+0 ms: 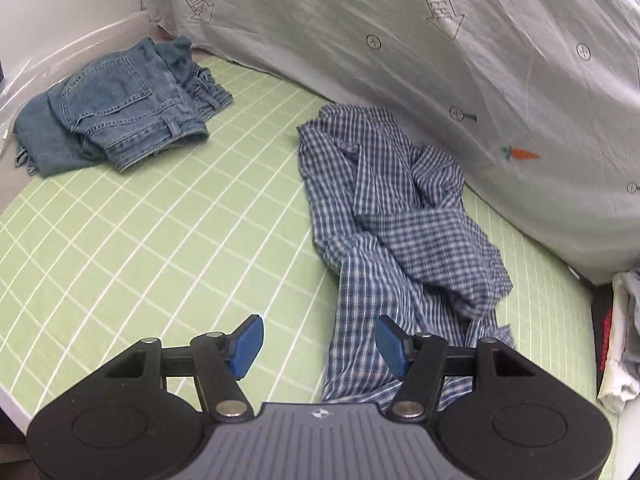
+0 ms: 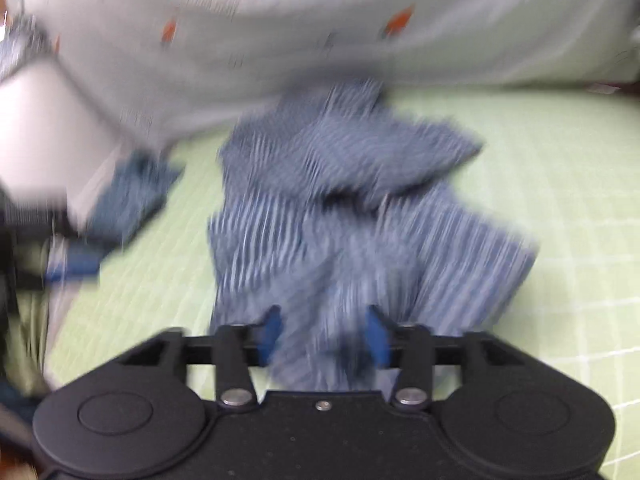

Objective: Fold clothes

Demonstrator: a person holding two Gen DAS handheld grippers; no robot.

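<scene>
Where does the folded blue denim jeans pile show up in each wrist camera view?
Left wrist: folded blue denim jeans pile at upper left, on the green grid sheet.
Right wrist: blurred, at middle left, near the frame edge.
Shared landmark: crumpled blue-and-white checked shirt, right of the jeans in both.

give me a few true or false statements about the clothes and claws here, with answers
1. The jeans lie folded on the green sheet. True.
2. The plaid shirt is neatly folded. False: it lies crumpled.
3. The left claw is open and holds nothing. True.
4. The jeans lie on top of the shirt. False: they lie apart, with bare sheet between them.
5. The right claw is open, with shirt cloth between its fingers. True, though that view is blurred.
</scene>
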